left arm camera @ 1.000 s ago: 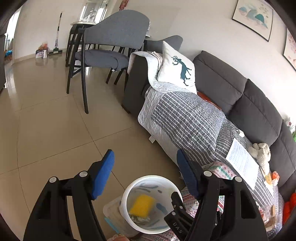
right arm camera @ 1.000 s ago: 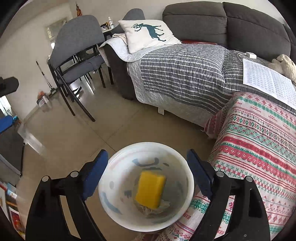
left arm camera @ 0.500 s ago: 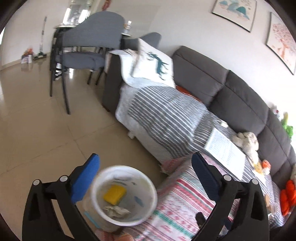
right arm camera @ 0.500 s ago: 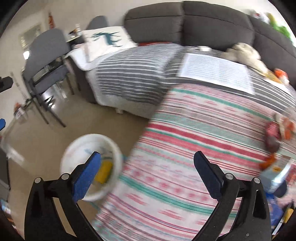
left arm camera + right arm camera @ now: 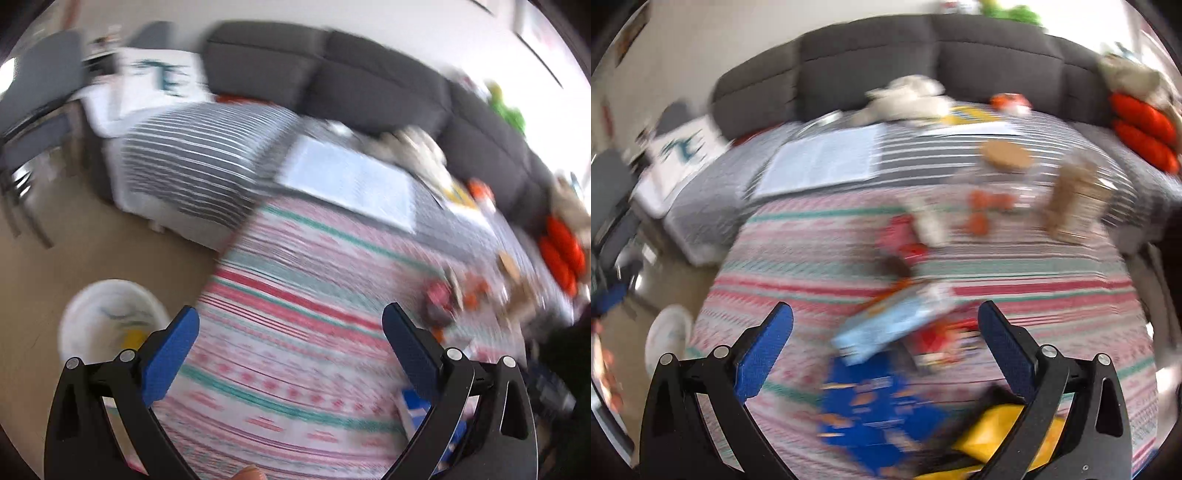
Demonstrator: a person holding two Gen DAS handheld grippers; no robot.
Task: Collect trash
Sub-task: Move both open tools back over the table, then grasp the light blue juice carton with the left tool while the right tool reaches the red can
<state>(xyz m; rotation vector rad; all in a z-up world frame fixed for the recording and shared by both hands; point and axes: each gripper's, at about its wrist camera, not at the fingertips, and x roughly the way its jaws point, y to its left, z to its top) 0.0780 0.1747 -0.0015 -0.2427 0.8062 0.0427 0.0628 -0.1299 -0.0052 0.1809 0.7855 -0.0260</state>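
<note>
Bright daylight — heavy motion blur, fisheye edges.

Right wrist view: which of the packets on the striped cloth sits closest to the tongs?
The dark blue packet, low in the view between the open right tongs. The light blue box lies just beyond it, and the red packet farther up the cloth.

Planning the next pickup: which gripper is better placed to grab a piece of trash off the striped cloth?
Probably the right gripper: open, with the light blue packet lying between its fingers. The left gripper, also open, faces mostly bare striped cloth, beside the white bin.
</note>
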